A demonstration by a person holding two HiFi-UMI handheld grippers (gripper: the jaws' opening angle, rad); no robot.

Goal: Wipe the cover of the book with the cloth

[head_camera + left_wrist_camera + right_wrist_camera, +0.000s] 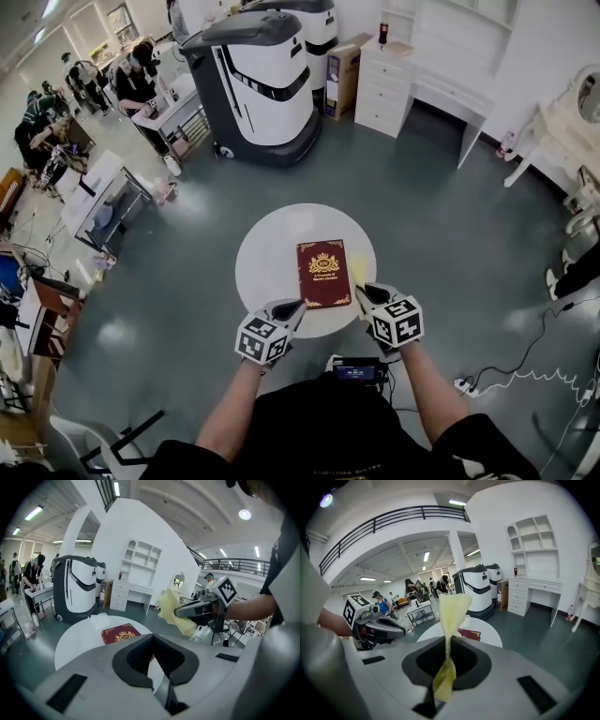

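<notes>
Your right gripper (365,292) pinches a thin yellow cloth (451,609) just beside the dark red, gold-crested hardcover book (323,273), seemingly poised to wipe. Your left gripper (292,307), jaws together and empty, hovers at the book's other side.

Person wears black short-sleeved shirt (309,427), small dark screen device (358,371) at chest. Left gripper (294,307) and right gripper (364,293): grey shells, dark jaw pads, white marker cubes (262,339) with black squares.

Round white table (267,272) on grey-green floor (450,234). Beyond the table: two tall white-and-black machines (253,89), then a cardboard box (343,70) and a white drawer cabinet (385,86) to their right. Far left of the table: people (139,80) standing. Right of the table, near side: power strip (463,383) with white cable (534,375).
</notes>
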